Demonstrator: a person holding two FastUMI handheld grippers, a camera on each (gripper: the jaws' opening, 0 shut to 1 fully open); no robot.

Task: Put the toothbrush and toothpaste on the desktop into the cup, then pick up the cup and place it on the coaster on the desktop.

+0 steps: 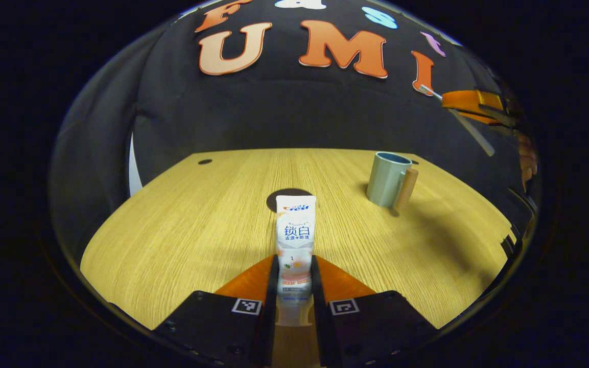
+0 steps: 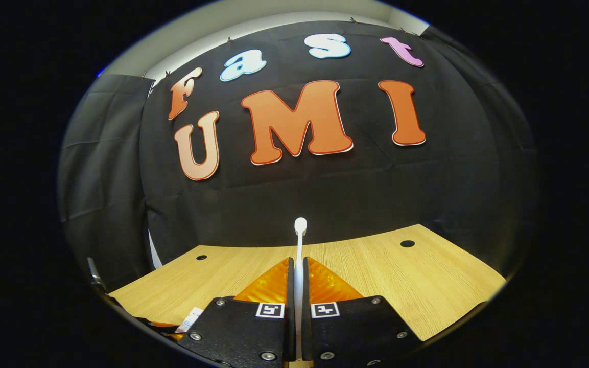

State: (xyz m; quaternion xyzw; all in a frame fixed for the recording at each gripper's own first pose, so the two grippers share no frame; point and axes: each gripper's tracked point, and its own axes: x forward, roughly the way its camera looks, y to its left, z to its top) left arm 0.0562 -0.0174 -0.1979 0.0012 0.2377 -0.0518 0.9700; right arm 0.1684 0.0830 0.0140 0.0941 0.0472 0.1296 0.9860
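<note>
A: Where do things stand?

B: In the left gripper view the left gripper (image 1: 294, 276) is clamped on the toothpaste tube (image 1: 296, 230), both fingers pressing its lower part, the rest of the tube pointing forward over the wooden desktop (image 1: 171, 220). In the right gripper view the right gripper (image 2: 298, 276) is closed tight around the toothbrush (image 2: 299, 245), whose handle runs up between the fingers with the small rounded head at the far end.

A: And the cup?

B: The grey-green cup (image 1: 387, 179) stands upright on the desktop, ahead and to the right of the tube, with a wooden-looking handle on its right side. It looks empty, so neither item is in yet. A dark round coaster (image 1: 286, 197) lies on the table just behind the tube's far end.

A: How will they handle?

B: I'd judge the tube light and soft (it will dent under a hard squeeze), so a grip low on the body is sensible. The toothbrush is stiff, thin and smooth, and could pivot between the pads; holding it mid-handle helps. The cup seems rigid and light, and it could tip if an item knocks the rim. For the lift I'd take its wall or handle.
</note>
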